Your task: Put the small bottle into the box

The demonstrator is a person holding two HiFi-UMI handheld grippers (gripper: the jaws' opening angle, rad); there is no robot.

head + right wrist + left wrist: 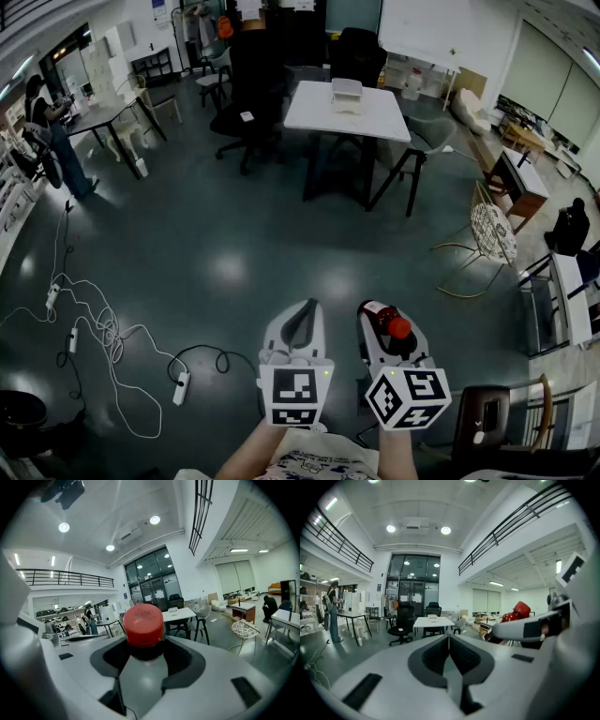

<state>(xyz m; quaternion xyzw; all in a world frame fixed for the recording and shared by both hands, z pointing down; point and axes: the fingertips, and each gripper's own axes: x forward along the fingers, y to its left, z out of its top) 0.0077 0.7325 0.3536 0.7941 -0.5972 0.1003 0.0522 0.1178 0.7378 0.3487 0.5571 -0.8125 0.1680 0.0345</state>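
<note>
Right gripper (146, 654) pinches small bottle (143, 625) below cap; left gripper (449, 641) pressed together, empty. Risk: bottle slips free on carry to far box (347, 92).

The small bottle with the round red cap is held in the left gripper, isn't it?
Not the left one. The small bottle with the round red cap is held in the right gripper. The right gripper view shows that gripper's jaws closed on it. The left gripper has its jaws together with nothing between them.
</note>
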